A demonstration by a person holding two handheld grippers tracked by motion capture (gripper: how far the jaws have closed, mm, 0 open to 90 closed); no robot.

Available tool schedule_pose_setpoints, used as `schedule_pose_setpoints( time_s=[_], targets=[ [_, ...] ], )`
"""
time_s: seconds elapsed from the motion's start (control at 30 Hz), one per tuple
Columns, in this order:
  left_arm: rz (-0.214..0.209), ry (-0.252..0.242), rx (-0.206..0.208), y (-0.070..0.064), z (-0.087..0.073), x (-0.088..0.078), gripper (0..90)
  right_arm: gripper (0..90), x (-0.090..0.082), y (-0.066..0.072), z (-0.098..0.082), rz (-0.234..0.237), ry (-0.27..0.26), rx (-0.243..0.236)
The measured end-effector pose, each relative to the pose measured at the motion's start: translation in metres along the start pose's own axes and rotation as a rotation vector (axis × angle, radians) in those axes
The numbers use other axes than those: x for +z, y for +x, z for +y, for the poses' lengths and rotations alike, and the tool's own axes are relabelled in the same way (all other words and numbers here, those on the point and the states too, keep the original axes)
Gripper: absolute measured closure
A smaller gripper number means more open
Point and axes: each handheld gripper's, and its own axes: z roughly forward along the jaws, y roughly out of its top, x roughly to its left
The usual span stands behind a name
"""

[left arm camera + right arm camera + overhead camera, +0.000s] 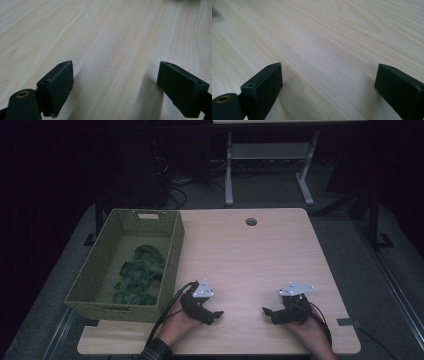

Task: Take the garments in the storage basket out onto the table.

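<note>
On the near part of the light wooden desk (250, 255) the left tongs (216, 314) and the right tongs (267, 312) rest low, tips turned toward each other with a bare strip of wood between them. Both stand apart with nothing between the jaws: each gripper view shows two black pads set wide over plain wood grain. The hands behind them are cut off by the bottom edge of the high view; a checked sleeve (156, 351) shows at the left.

The nearest thing is the green cloth (140, 275), crumpled inside the woven olive basket (120, 309) at the desk's left edge, just beside the left tongs but not touching them. The cloth's folds are hard to make out in the dim light, and the basket's near wall hides its lower part. A round hole (251, 222) sits near the far edge. The room beyond is dark; only a pale frame (270, 155) stands out.
</note>
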Motion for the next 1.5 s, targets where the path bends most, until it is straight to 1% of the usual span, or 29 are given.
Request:
schedule_pose_setpoints(
  time_s=[0.03, 0.07, 0.13, 0.27, 0.4, 0.57, 0.6, 0.63, 0.73, 0.87, 0.97, 1.0, 1.13, 1.27, 1.33, 1.37, 1.5],
  targets=[
    [0.000, 0.000, 0.000, 0.000, 0.000, 0.000, 13.2, 7.4, 0.000, 0.000, 0.000, 0.000, 0.001, 0.001],
    [-0.005, 0.011, 0.006, 0.000, 0.001, -0.001, 13.3, 7.4, 0.000, 0.000, 0.000, 0.000, 0.000, 0.001],
    [-0.017, 0.008, 0.002, 0.000, 0.001, -0.002, 13.3, 7.4, 0.000, 0.000, 0.000, 0.000, 0.000, 0.000],
    [-0.014, 0.009, -0.006, 0.000, 0.005, -0.004, 13.4, 7.4, 0.000, 0.000, 0.000, -0.001, -0.003, -0.005],
    [-0.011, 0.026, 0.008, 0.001, 0.009, -0.007, 13.5, 7.4, 0.000, 0.000, 0.000, 0.000, 0.000, 0.001],
    [-0.003, 0.022, 0.006, 0.001, 0.014, -0.010, 13.6, 7.4, 0.000, 0.000, 0.000, 0.000, 0.000, 0.000],
    [-0.003, 0.028, 0.006, 0.001, 0.015, -0.011, 13.6, 7.4, 0.000, 0.000, 0.000, 0.000, 0.000, 0.000],
    [0.005, 0.025, 0.008, 0.000, 0.016, -0.011, 13.6, 7.4, 0.000, 0.000, 0.000, 0.000, 0.000, 0.000],
    [0.000, 0.026, -0.001, 0.002, 0.018, -0.013, 13.6, 7.4, 0.000, 0.000, 0.000, 0.000, 0.000, 0.001],
    [0.000, 0.033, 0.009, 0.002, 0.022, -0.016, 13.6, 7.4, 0.000, 0.000, 0.000, 0.001, 0.001, 0.001],
    [-0.001, 0.031, 0.005, 0.002, 0.024, -0.018, 13.6, 7.4, 0.000, 0.000, 0.000, 0.000, 0.000, 0.000],
    [-0.004, 0.037, 0.011, 0.003, 0.025, -0.019, 13.6, 7.4, 0.000, 0.000, 0.000, 0.000, 0.001, 0.000],
    [-0.013, 0.035, 0.010, 0.002, 0.028, -0.021, 13.8, 7.4, 0.000, 0.000, 0.000, 0.000, -0.002, 0.002],
    [-0.010, 0.034, 0.012, 0.002, 0.031, -0.025, 13.7, 7.4, 0.000, 0.000, 0.000, 0.000, -0.001, 0.002],
    [-0.013, 0.028, 0.008, 0.003, 0.032, -0.027, 13.7, 7.4, 0.000, 0.000, 0.000, 0.000, -0.001, 0.002],
    [-0.017, 0.019, -0.001, 0.003, 0.033, -0.028, 13.8, 7.4, 0.000, 0.000, 0.000, 0.000, -0.001, 0.001],
    [-0.019, 0.023, -0.001, 0.003, 0.037, -0.031, 13.7, 7.4, 0.000, 0.000, 0.000, 0.000, -0.001, 0.001]
  ],
)
